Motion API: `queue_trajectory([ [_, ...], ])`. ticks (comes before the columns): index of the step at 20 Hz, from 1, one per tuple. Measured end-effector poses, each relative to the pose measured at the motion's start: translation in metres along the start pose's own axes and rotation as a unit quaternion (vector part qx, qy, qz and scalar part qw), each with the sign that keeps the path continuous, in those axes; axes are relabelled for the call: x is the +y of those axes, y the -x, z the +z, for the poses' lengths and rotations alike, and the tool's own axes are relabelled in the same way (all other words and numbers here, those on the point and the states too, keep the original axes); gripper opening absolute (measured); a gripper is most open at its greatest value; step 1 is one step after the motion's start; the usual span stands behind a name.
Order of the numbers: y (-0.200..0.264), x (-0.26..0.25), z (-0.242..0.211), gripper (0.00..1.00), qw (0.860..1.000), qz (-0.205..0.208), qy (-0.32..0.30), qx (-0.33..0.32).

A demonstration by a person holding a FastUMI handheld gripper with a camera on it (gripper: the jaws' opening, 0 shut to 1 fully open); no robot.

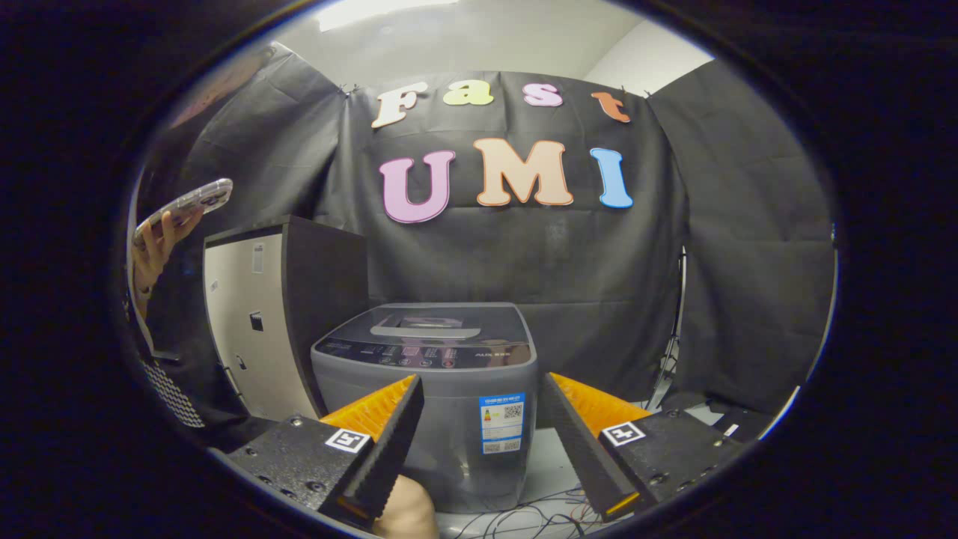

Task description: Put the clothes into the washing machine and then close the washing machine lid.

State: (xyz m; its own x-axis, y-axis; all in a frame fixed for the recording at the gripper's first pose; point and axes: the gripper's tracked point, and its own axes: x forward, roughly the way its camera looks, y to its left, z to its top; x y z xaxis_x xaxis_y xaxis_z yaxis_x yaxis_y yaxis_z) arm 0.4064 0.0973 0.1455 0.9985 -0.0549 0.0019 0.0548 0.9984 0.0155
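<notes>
I hold the claw (483, 442) wide and empty, facing the washer (441, 404) just ahead, its lid (426, 326) down flat. No clothes in sight: either loading awaits, or they are inside and the job is done.

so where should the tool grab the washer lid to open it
Take the washer lid at its front edge, by the pale recessed handle, coming from the front and lifting up. The lid lies flat and shut, probably hinged at the back. The tool hangs open in front of the machine, holding nothing.
</notes>
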Motion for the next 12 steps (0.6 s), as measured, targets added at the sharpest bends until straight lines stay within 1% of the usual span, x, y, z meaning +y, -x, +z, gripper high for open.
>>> queue_trajectory([
  [12, 0.001, 0.0009, -0.0004, 0.97, 1.0, 0.001, 0.0, 0.0],
])
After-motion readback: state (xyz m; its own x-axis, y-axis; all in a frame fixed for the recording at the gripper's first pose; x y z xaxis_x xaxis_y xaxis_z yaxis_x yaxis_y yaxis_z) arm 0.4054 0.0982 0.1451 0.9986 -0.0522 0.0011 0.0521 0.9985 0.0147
